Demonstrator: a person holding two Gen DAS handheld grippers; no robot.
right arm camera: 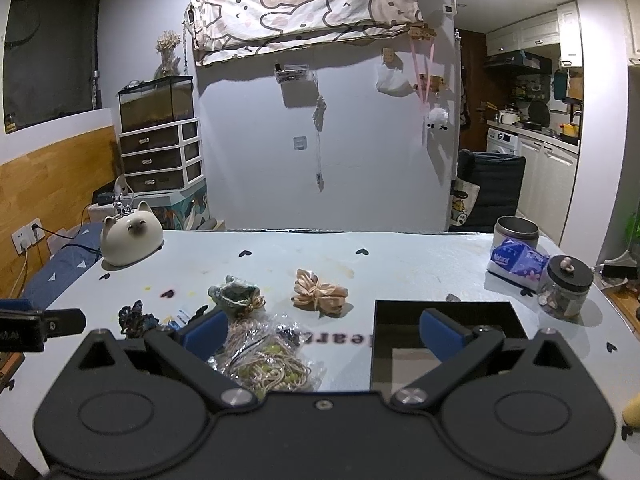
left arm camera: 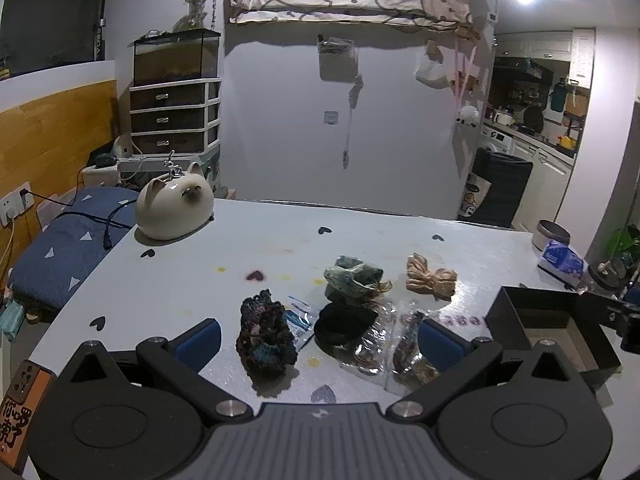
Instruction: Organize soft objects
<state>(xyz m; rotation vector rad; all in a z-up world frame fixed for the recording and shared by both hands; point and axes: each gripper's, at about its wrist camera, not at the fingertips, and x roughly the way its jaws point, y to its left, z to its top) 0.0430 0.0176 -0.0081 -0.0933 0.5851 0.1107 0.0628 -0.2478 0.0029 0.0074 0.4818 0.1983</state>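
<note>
While both jaws stand wide apart and hold nothing, the left hand-held gripper point(left arm camera: 318, 338) hovers low over the near edge of the table point(left arm camera: 248, 248), with a dark knitted scrunchie point(left arm camera: 266, 338) and a black hair tie point(left arm camera: 344, 326) lying between its blue pads. Clear plastic packets point(left arm camera: 394, 346) sit just right of the hair tie, touching it, partly behind the right pad. Farther out: green-grey fabric pouch point(left arm camera: 352, 280), then a peach satin bow point(left arm camera: 430, 278) to its right, apart from it. Right hand-held gripper point(right arm camera: 324, 332), equally spread and empty, sits over a clear bag of beaded cords point(right arm camera: 268, 364) near its left pad; its right pad overlaps the open black box point(right arm camera: 444, 308). Box is at the table's right side, nothing soft visible inside. Back left corner: cream cat-shaped ceramic point(right arm camera: 130, 238). Back right: metal tin point(right arm camera: 516, 230), tissue pack point(right arm camera: 518, 262), lidded glass jar point(right arm camera: 566, 290).
</note>
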